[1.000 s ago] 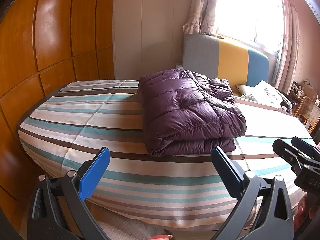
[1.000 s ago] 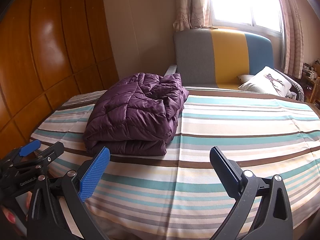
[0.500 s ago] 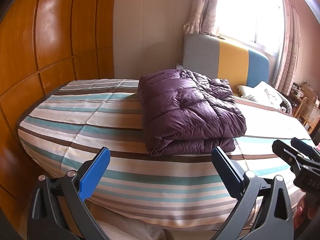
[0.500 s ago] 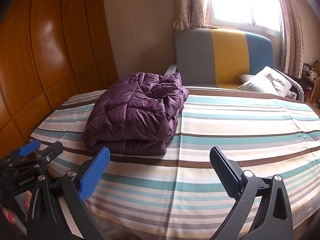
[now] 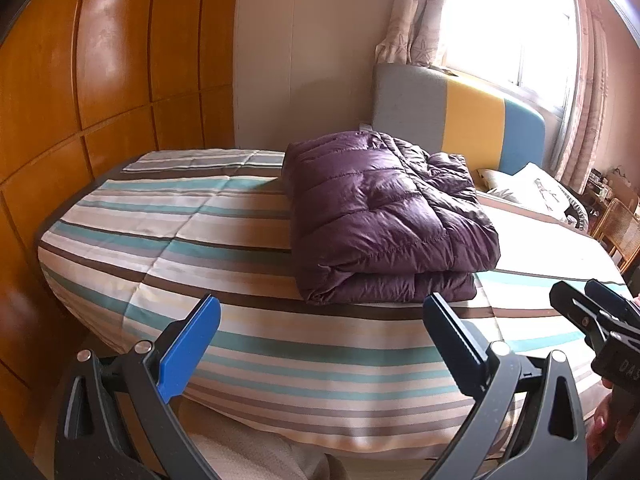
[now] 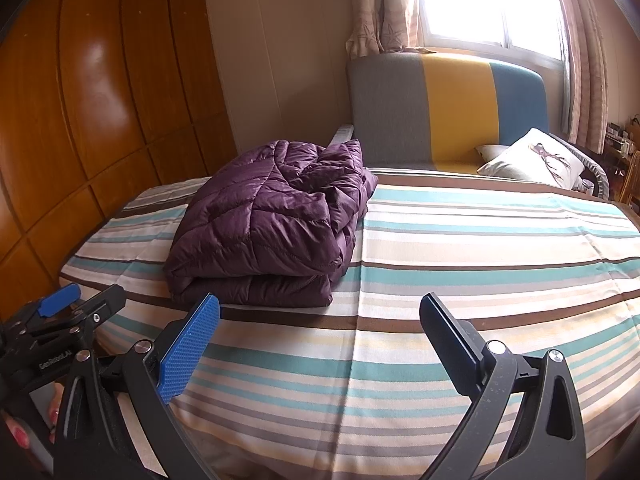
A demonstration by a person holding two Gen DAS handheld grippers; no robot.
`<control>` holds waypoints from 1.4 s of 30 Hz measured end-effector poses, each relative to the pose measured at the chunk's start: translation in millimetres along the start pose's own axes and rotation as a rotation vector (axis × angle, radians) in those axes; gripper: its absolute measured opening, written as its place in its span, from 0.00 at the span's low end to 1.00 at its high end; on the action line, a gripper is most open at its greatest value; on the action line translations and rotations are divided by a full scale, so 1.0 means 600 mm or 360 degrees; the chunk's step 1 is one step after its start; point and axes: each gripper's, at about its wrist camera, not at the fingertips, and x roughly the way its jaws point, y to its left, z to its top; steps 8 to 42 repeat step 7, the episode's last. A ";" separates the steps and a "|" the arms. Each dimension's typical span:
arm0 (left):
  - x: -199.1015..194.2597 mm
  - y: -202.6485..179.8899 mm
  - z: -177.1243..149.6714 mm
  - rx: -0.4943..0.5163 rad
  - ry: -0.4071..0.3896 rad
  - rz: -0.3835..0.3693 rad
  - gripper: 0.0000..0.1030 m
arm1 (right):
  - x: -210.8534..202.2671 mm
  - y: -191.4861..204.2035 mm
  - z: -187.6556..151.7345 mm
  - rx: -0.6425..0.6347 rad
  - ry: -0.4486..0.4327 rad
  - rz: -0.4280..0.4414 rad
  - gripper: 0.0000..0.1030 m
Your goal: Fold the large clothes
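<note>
A purple puffer jacket [image 5: 384, 216] lies folded in a thick bundle on the striped bedspread [image 5: 200, 240]; it also shows in the right wrist view [image 6: 272, 232]. My left gripper [image 5: 320, 320] is open and empty, held back at the bed's near edge, short of the jacket. My right gripper [image 6: 320, 316] is open and empty, also at the near edge, to the right of the jacket. Each gripper shows at the edge of the other's view: the right one [image 5: 592, 316] and the left one [image 6: 76, 304].
A grey, yellow and blue headboard [image 6: 444, 108] stands at the far end under a bright window. A white pillow [image 6: 532, 160] lies at the far right. Wooden wardrobe panels [image 5: 100, 80] line the left side. A chair [image 5: 620, 228] stands at far right.
Almost nothing has changed. Both grippers stay open near the bed's edge and the folded jacket lies still.
</note>
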 end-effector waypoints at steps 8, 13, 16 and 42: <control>0.027 0.001 -0.007 0.0035 0.0078 0.0079 0.98 | 0.016 -0.016 -0.007 0.0038 0.0048 -0.0016 0.97; 0.027 0.001 -0.007 0.0035 0.0078 0.0079 0.98 | 0.016 -0.016 -0.007 0.0038 0.0048 -0.0016 0.97; 0.027 0.001 -0.007 0.0035 0.0078 0.0079 0.98 | 0.016 -0.016 -0.007 0.0038 0.0048 -0.0016 0.97; 0.027 0.001 -0.007 0.0035 0.0078 0.0079 0.98 | 0.016 -0.016 -0.007 0.0038 0.0048 -0.0016 0.97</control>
